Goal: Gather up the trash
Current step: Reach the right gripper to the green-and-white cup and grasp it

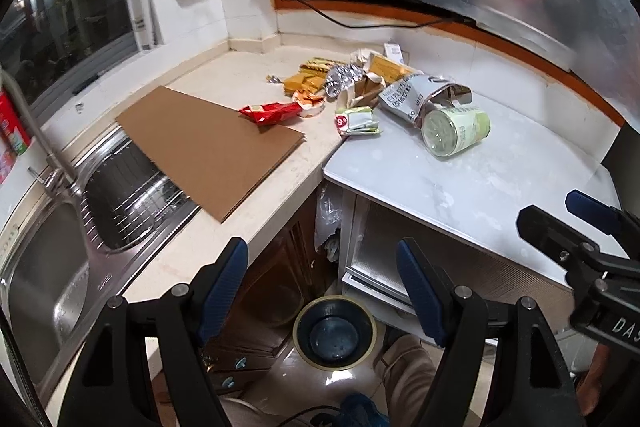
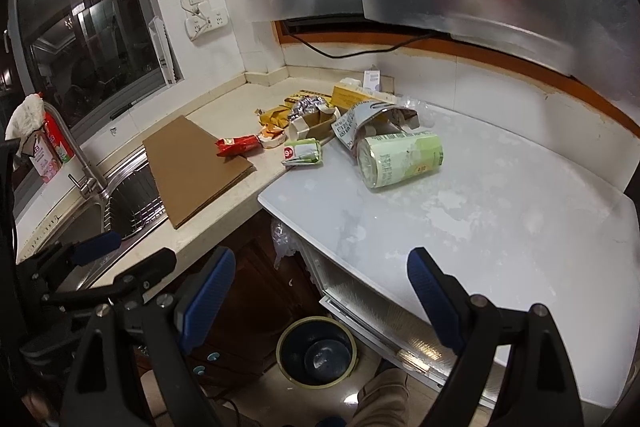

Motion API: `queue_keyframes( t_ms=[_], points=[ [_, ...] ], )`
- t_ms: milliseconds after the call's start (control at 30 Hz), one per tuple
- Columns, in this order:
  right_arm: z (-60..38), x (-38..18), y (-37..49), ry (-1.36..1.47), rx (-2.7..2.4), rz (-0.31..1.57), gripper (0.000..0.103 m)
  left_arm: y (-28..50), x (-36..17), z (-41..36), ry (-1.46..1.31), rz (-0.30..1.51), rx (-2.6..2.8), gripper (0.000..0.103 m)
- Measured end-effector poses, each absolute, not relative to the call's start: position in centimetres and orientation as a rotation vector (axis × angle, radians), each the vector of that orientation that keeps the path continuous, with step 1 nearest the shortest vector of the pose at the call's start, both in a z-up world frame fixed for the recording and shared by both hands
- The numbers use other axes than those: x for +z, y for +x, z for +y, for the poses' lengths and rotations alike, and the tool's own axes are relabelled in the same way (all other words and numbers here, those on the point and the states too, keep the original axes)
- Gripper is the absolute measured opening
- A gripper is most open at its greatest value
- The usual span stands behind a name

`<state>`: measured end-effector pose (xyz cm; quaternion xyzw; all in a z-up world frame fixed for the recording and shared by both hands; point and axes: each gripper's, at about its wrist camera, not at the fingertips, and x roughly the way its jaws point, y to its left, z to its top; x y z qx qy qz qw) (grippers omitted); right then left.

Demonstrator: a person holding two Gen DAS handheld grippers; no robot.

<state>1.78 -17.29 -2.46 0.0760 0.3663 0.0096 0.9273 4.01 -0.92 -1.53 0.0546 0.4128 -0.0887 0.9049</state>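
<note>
both grippers held above the floor gap at the counter's near edge. left gripper spread wide, nothing between the pads; right gripper spread wide too, nothing gripped. trash heaped at the far corner: green bottle on its side on the white counter, red wrapper on the cardboard sheet left of it, small green carton between. empty bin on the floor below, near a trouser leg.

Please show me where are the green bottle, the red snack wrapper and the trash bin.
green bottle (image 2: 404, 159), right wrist view, on its label side.
red snack wrapper (image 1: 272, 112), left wrist view, on its middle.
trash bin (image 2: 286, 335), right wrist view, on its rim.
</note>
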Motion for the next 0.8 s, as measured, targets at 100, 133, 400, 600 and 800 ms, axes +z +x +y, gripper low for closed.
queue_keyframes(
  t_ms=[100, 133, 400, 600, 800],
  points=[
    [-19.0, -2.7, 3.2, 0.176, 0.025, 0.773, 0.089, 6.3, -1.9, -1.3, 0.139, 0.878, -0.21, 0.075],
    [-19.7, -2.7, 3.9, 0.193, 0.033, 0.784, 0.089, 7.0, -2.0, -1.5, 0.152, 0.881, -0.218, 0.075],
    [-26.0, -4.0, 9.4, 0.43, 0.022, 0.865, 0.089, 13.8, -3.0, -3.4, 0.149, 0.91, -0.279, 0.075],
    [-29.4, -5.8, 14.6, 0.623, -0.073, 0.894, 0.089, 18.2, -3.7, -4.8, 0.085, 0.926, -0.332, 0.075],
    [-31.5, -9.5, 18.8, 0.866, -0.144, 0.952, 0.089, 21.4, -5.3, -5.5, 0.048, 0.953, -0.341, 0.075]
  ],
)
